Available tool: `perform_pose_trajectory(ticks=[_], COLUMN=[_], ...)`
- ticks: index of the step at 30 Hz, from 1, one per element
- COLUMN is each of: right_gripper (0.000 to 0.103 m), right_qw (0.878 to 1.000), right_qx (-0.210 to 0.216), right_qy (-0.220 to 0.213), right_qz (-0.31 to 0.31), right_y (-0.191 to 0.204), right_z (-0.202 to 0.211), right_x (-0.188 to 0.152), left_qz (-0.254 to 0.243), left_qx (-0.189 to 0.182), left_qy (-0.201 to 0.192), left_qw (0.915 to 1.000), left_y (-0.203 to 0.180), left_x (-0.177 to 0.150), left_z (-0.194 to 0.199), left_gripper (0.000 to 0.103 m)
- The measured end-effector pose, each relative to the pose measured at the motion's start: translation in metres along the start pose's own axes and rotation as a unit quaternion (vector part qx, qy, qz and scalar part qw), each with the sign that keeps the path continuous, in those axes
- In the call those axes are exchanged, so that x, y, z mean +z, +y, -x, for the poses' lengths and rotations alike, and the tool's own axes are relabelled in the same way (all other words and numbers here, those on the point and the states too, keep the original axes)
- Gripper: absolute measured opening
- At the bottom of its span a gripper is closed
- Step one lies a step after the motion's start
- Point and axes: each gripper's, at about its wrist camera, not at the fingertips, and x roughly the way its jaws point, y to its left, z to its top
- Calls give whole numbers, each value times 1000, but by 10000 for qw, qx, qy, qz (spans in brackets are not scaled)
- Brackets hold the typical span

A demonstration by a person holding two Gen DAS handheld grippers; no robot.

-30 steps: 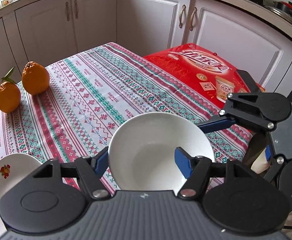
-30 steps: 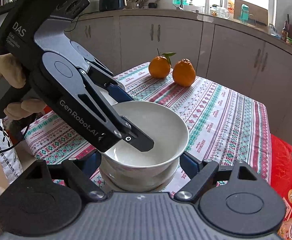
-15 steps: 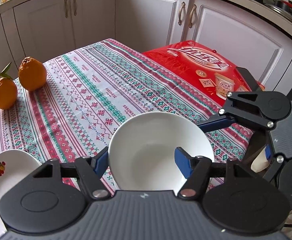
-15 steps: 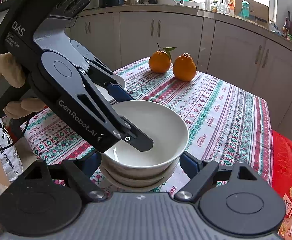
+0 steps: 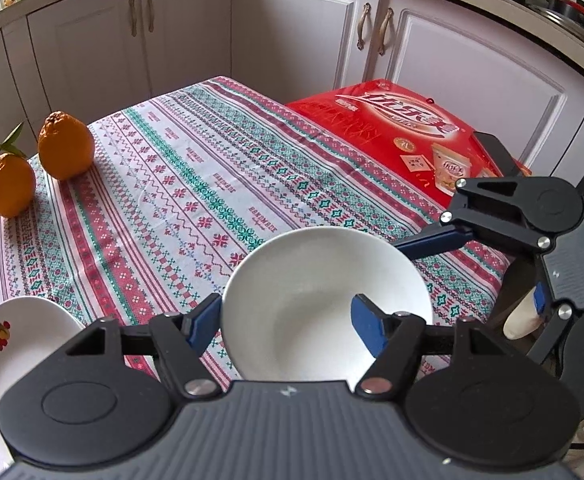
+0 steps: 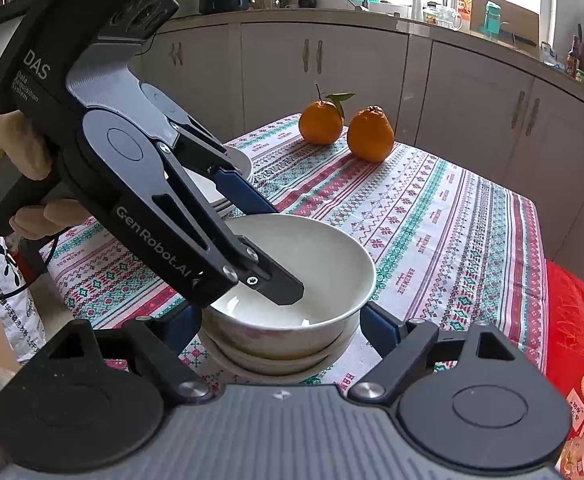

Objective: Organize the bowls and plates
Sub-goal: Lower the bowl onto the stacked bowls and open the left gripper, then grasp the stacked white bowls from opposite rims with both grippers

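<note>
White bowl (image 6: 292, 280) sits nested on another bowl/dish (image 6: 275, 364) at the near edge of the table, on the patterned tablecloth (image 6: 432, 220). Left gripper (image 5: 287, 320) straddles the bowl's rim wall: one blue pad outside the left wall, other finger (image 6: 275, 284) dipping inside the bowl; looks pinched on the wall. Right gripper (image 6: 279, 328) is spread wide, its blue pads either side of the bowl stack down low; cannot tell if they touch it. Gloved hand (image 6: 7, 148) holds the left tool's handle. A plate with a fruit print (image 5: 7, 344) lies at the table's left edge, apart from the bowl; more white plates (image 6: 227, 176) show behind the left gripper. Two oranges (image 6: 346, 128) stand at the far corner, well apart. Red box (image 5: 404, 128) sits beside the table.
</note>
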Motion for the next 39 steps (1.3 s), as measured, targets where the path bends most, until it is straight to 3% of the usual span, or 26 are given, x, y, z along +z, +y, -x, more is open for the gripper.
perform_pose_trajectory(ticks=[3, 12, 20, 28, 39], right_gripper=[102, 103, 103, 103, 103], right_qw=[9999, 9999, 9993, 9957, 9824], right_qx=[-31, -29, -6, 148, 691], right_qy=[-151, -148, -61, 547, 1074], right_qz=[15, 74, 379, 726, 1364], right_y=[0, -1, 0, -10, -20], right_z=[5, 11, 25, 7, -41], right_x=[1, 0, -9, -24, -12], left_qz=[-26, 29, -291, -488, -997], left_qx=[25, 174, 364, 211, -246], left_qy=[-18, -332, -771, -300, 271], left_qw=[10000, 9993, 9959, 9981, 9943], left_y=[-1, 1, -12, -14, -7], left_x=[0, -4, -36, -68, -64], left_z=[2, 27, 65, 43, -19], left_gripper=[78, 86, 93, 93, 92])
